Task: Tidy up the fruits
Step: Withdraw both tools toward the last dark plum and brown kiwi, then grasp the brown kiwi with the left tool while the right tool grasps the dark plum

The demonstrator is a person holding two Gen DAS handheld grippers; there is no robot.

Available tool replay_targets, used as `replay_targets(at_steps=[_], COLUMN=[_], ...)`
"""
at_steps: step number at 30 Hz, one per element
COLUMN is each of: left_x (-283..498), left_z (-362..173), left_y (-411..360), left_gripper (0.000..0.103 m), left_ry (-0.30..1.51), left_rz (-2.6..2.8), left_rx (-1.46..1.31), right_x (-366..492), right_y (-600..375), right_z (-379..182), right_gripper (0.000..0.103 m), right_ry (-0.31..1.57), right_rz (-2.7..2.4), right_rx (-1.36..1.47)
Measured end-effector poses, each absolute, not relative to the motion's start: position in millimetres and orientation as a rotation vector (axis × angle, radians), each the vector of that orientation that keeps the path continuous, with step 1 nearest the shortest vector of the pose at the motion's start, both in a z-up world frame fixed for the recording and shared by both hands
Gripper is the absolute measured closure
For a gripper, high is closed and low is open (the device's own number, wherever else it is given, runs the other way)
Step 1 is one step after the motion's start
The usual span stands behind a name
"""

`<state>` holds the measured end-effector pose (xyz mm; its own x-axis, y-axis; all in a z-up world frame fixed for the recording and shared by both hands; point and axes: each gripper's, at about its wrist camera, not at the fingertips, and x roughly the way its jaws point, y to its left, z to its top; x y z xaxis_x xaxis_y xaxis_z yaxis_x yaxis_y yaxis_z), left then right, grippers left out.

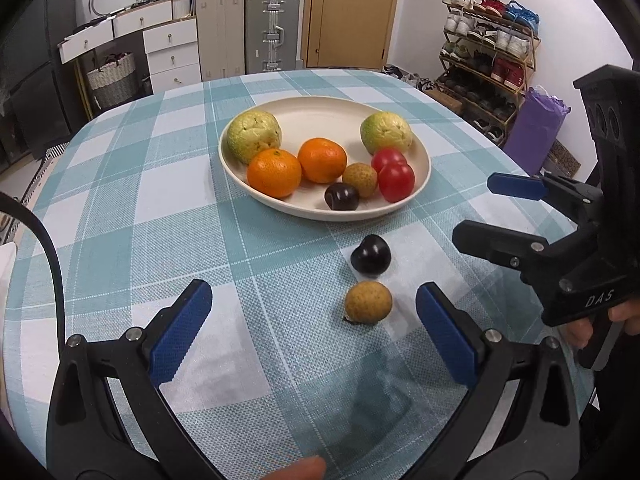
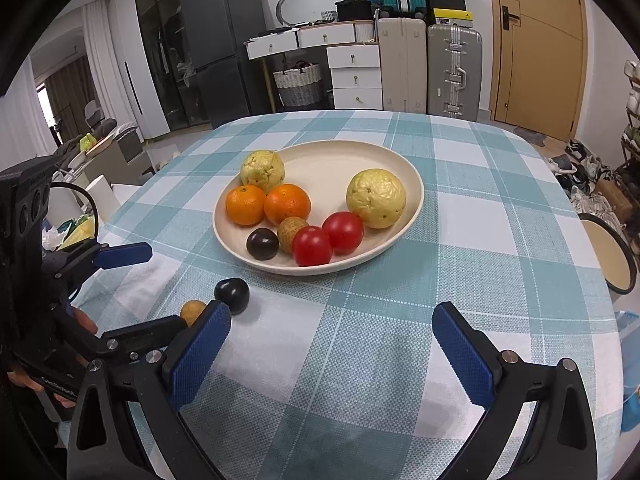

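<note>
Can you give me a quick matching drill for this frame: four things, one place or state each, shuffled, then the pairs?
Things:
1. oranges
2. loose plum
3. loose longan
4. right gripper

Places or states:
A. on the cloth, between the left gripper's open jaws
B. open, holding nothing
C. on the plate, side by side
D. on the cloth, between the plate and the loose longan

Pairs: 1-C, 2-D, 3-A, 4-B

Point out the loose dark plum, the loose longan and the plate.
loose dark plum (image 1: 370, 254), left wrist view, centre of fruit
loose longan (image 1: 368, 302), left wrist view, centre of fruit
plate (image 1: 320, 110), left wrist view, bare inner surface
</note>
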<state>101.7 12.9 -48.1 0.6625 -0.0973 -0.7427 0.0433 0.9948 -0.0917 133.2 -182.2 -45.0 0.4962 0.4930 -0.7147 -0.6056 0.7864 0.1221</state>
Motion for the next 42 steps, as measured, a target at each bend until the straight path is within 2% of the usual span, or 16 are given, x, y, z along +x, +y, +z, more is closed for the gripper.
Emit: replay_targets(at_steps=[4,7,10,12,26,42], left_x=[102,102,103,103,101,92], left_z=[-52,-54,-56,-57,-59,-40], left_y=[9,6,2,1,-8,18], left_gripper=[0.003,0.011,0.026,0.039,0.079,0.079], left_ry=[0.863,0.872,0.887,0.891,0.890,0.789], left_rz=[-0.103,-0.121,-0.149,-0.169,-0.252,-0.193], left_rx=[-0.061,-0.052,-0.049,-0.052,-0.045,-0.087], right_x=[134,135,134,134,134,135], right_y=[-183,-182,-181,-180,-180,-177], right_z=[-48,-50,-50,-51,-50,-53], right_gripper=[0.000,0.000,0.000,0.000,0.000,0.001], right_ry=[0.823,0.830,0.831,0.833,0.836,0.884], right_rz=[0.667,0.671,0.677,0.680,0.679,0.769], right_rx=[-0.144,-0.145,-0.149,-0.146,-0.140,-0.066])
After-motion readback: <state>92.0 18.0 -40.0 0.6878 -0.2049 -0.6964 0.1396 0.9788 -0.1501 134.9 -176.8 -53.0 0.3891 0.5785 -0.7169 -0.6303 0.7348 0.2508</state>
